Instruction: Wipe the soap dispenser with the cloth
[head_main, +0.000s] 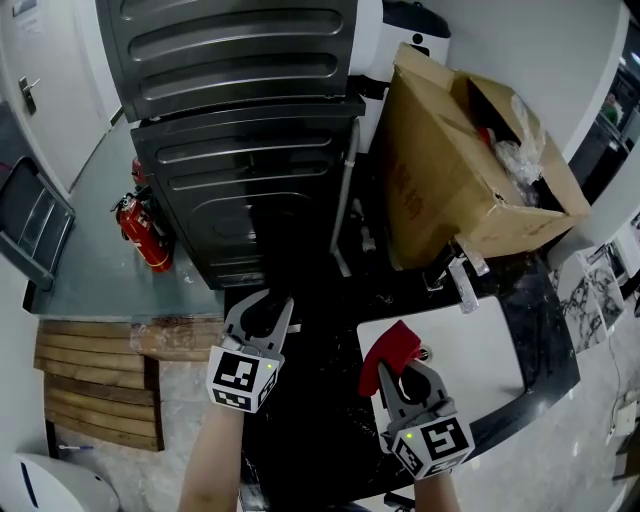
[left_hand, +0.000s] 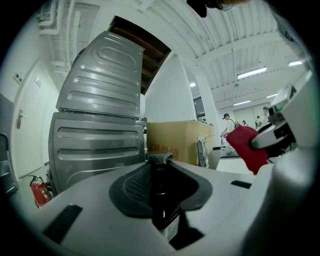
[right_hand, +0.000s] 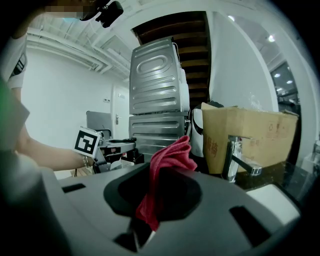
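Item 1, left gripper (head_main: 266, 310): held on a bare forearm (head_main: 215, 460) at the lower left of the head view, marker cube facing up, jaws reaching out over the black table (head_main: 330, 440). Jaws clenched on the soap dispenser (left_hand: 161, 200), a dark bottle with a pale label and a pump head, standing upright between the pads. From the head view the bottle cannot be made out against the dark table.

Item 2, right gripper (head_main: 404, 372): lower right of the head view, over the near left corner of the sink (head_main: 480, 350). Jaws clamped on the cloth (head_main: 392, 348), which is red and bunched, its free folds sticking up past the fingertips. Cloth and dispenser are apart; the cloth shows to the right of the dispenser in the left gripper view.

Item 3, sink: white, rectangular, set into the table at right, with 1 chrome faucet (head_main: 462, 278) at its far edge.

Item 4, cardboard box (head_main: 450, 170): brown, flaps open, behind the faucet; crumpled clear plastic shows in its opening.

Item 5, 2 grey metal units (head_main: 240, 110): ribbed panels, stacked 1 on the other, behind the table.

Item 6, fire extinguisher (head_main: 140, 235): red, on the floor left of the lower unit.

Item 7, wooden slats (head_main: 95, 385): on the floor at left, beside the table.
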